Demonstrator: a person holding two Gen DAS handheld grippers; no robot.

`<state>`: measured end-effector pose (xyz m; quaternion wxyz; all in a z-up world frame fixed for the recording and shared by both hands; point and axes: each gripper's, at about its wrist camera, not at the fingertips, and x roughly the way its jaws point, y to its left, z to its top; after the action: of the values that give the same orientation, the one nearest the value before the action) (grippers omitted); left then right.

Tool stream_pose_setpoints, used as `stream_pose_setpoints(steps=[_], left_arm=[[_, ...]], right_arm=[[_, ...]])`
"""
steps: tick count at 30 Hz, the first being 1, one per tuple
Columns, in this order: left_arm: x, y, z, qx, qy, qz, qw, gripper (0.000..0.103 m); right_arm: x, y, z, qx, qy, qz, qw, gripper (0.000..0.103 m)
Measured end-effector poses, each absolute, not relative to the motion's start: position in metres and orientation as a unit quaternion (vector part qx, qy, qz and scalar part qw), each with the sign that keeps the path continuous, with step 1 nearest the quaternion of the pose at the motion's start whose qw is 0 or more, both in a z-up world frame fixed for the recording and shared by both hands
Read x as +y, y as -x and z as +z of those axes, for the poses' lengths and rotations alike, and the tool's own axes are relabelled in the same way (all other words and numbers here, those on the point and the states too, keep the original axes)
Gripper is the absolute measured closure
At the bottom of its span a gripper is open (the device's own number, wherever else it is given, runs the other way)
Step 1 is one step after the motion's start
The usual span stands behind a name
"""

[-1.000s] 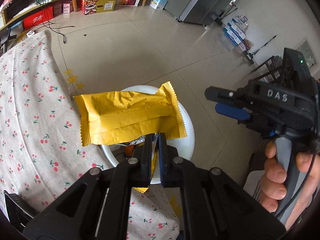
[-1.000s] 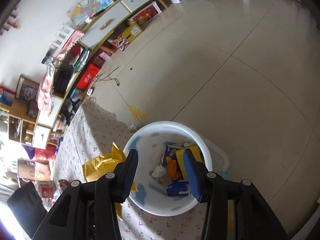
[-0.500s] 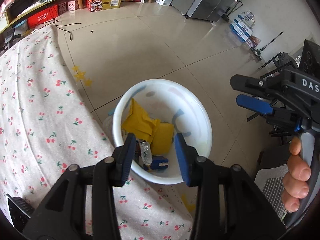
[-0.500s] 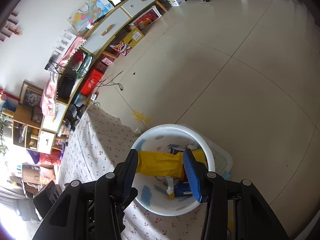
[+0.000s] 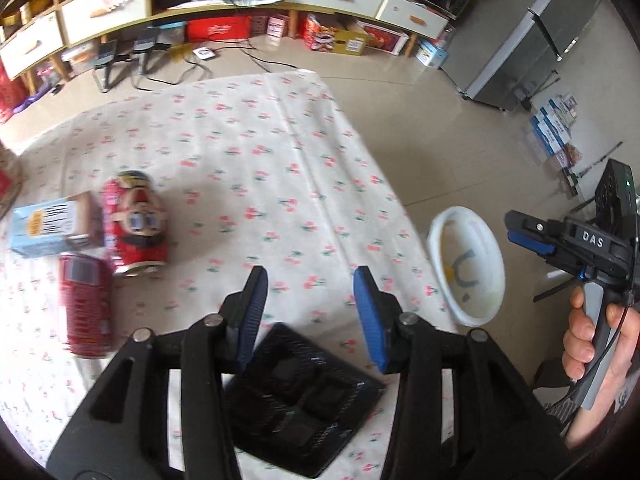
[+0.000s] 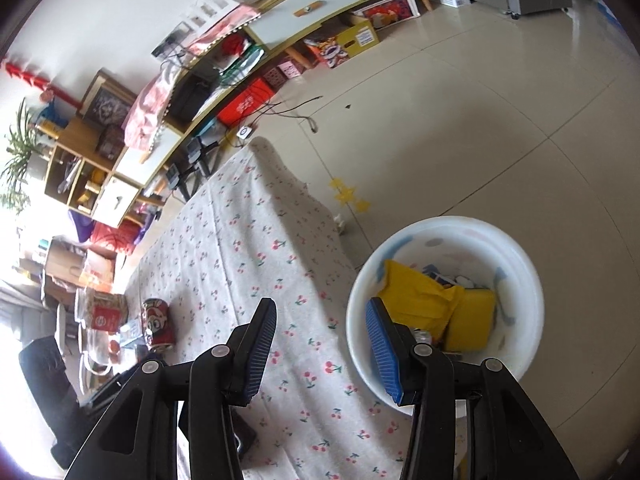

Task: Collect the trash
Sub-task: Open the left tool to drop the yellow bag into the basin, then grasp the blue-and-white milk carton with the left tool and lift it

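Note:
A white bin (image 6: 528, 280) stands on the floor beside the table and holds a yellow wrapper (image 6: 416, 292) and other trash. It also shows in the left wrist view (image 5: 490, 248). My left gripper (image 5: 310, 312) is open and empty above the cherry-print tablecloth (image 5: 280, 184). A red can (image 5: 86, 304) lies at the left, next to a red tin with a cartoon face (image 5: 136, 224) and a light blue carton (image 5: 52, 226). My right gripper (image 6: 320, 344) is open and empty, over the table edge by the bin; it also shows in the left wrist view (image 5: 532, 232).
A black tray (image 5: 304, 396) lies on the table under my left gripper. The red tin (image 6: 158, 326) and a jar (image 6: 102, 312) show far left in the right wrist view. Low cabinets with boxes (image 5: 336, 36) line the far wall. A grey fridge (image 5: 532, 28) stands at right.
The left gripper opened and dropped the yellow wrapper into the bin. It then swung left, back over the table toward the cans. The right gripper has barely moved.

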<state>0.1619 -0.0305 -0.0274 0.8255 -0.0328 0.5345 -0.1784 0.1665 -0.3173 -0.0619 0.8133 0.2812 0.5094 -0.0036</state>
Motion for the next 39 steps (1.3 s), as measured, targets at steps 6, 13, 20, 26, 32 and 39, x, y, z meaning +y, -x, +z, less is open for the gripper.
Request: stream_pose_setpoints(steps=[6, 13, 20, 26, 32, 39], left_arm=[[0.085, -0.181, -0.019, 0.536, 0.053, -0.059, 0.840, 0.033], [0.162, -0.203, -0.058, 0.548, 0.092, 0.002, 0.832, 0.033], [0.173, -0.218, -0.068, 0.540, -0.047, -0.029, 0.840, 0.030], [0.146, -0.232, -0.073, 0.540, -0.181, -0.082, 0.818, 0.025], [0.117, -0.247, -0.084, 0.545, -0.338, -0.122, 0.758, 0.024], [0.089, -0.253, -0.120, 0.555, -0.457, -0.143, 0.680, 0.021]], right_arm=[[-0.268, -0.177, -0.065, 0.530, -0.250, 0.050, 0.809, 0.055], [-0.209, -0.175, -0.074, 0.568, -0.173, 0.095, 0.799, 0.054], [-0.167, -0.160, -0.086, 0.596, -0.116, 0.154, 0.779, 0.048], [-0.143, -0.158, -0.096, 0.616, -0.081, 0.168, 0.765, 0.047], [-0.133, -0.152, -0.096, 0.619, -0.057, 0.180, 0.762, 0.045], [-0.129, -0.154, -0.107, 0.632, -0.050, 0.174, 0.754, 0.044]])
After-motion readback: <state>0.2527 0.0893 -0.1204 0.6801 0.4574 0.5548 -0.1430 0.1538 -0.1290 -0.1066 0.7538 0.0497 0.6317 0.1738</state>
